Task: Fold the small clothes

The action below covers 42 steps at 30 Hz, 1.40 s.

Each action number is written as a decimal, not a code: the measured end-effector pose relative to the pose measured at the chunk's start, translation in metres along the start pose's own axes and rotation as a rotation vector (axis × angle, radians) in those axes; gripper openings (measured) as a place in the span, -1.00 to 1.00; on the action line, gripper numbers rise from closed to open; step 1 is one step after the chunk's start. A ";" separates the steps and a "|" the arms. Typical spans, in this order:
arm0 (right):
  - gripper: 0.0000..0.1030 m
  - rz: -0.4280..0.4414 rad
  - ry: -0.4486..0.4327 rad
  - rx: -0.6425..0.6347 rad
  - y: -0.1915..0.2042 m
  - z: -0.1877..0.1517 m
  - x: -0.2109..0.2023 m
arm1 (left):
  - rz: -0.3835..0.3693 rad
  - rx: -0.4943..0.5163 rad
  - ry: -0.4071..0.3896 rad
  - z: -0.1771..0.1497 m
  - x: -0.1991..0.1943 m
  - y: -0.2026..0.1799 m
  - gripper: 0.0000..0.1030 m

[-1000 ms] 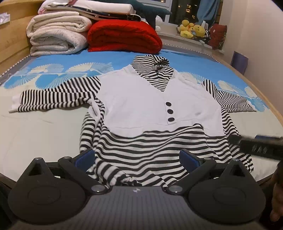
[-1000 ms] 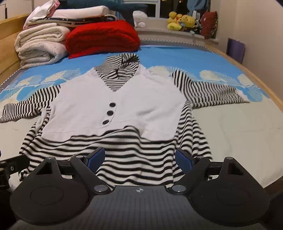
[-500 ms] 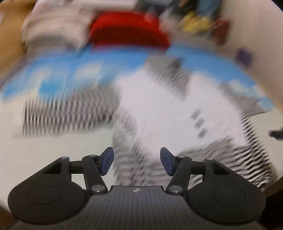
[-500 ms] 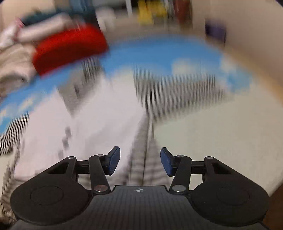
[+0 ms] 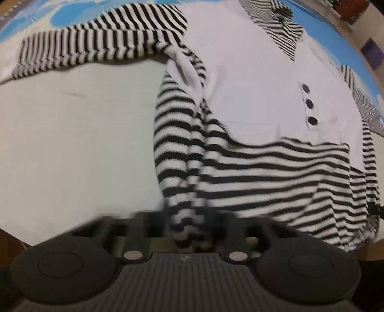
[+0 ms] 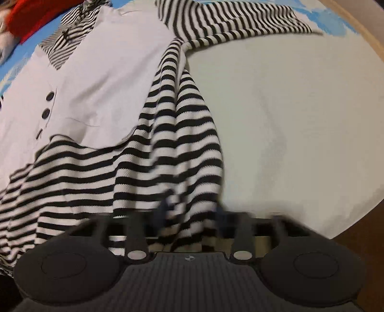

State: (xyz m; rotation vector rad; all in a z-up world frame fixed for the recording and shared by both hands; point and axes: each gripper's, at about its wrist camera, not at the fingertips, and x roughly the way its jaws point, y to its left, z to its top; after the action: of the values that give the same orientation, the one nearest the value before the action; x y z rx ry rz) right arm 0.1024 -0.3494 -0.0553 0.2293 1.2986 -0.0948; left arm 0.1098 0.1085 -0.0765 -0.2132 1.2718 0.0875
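The striped top (image 5: 252, 100) lies spread face up on the pale bed sheet (image 5: 79, 134) — a white front panel with three dark buttons (image 5: 309, 104), black-and-white stripes on the collar, sleeves and lower body. In the left wrist view its one sleeve (image 5: 96, 45) stretches out flat to the left, away from the body, across the sheet toward the blue-patterned part of the bedding. Below it, the top's left side edge runs down in a loose fold to the left gripper (image 5: 189, 223). That gripper's jaws have just been closing and now stand narrow, with a bunch of striped hem fabric pinched between them; the fingers themselves are blurred.

In the right wrist view the same top (image 6: 100, 72) fills the left half of the picture, and its other sleeve (image 6: 230, 21) reaches out to the right over the sheet (image 6: 300, 120). The right side edge hangs in folds down to the right gripper (image 6: 189, 213), whose jaws have also just been closing — they sit close together on a gathered piece of the striped hem. A red folded blanket (image 6: 28, 14) shows at the top left corner, beyond the collar. Both grippers point steeply down at the near edge of the garment.
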 end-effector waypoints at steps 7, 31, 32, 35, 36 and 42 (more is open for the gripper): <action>-0.83 0.008 0.027 0.006 -0.013 -0.009 -0.007 | 0.024 0.006 0.003 -0.011 -0.009 0.007 -0.74; -0.09 0.071 -0.303 -0.254 0.043 -0.002 -0.053 | -0.035 0.178 -0.248 -0.010 -0.053 -0.039 -0.44; -0.10 0.070 -0.341 -0.249 0.044 0.000 -0.057 | -0.036 0.173 -0.273 -0.008 -0.056 -0.039 -0.44; -0.10 0.090 -0.495 -0.205 0.039 -0.007 -0.075 | -0.035 0.156 -0.357 -0.004 -0.066 -0.039 -0.43; -0.10 0.099 -0.569 -0.194 0.041 -0.008 -0.084 | -0.034 0.153 -0.380 -0.001 -0.070 -0.039 -0.37; -0.10 0.071 -0.687 -0.197 0.056 -0.002 -0.089 | -0.037 0.155 -0.579 -0.004 -0.096 -0.044 -0.05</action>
State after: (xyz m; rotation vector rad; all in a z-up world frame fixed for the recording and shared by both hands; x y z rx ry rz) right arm 0.0872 -0.2997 0.0359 0.0608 0.6093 0.0170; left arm 0.0857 0.0699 0.0187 -0.0671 0.6931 0.0155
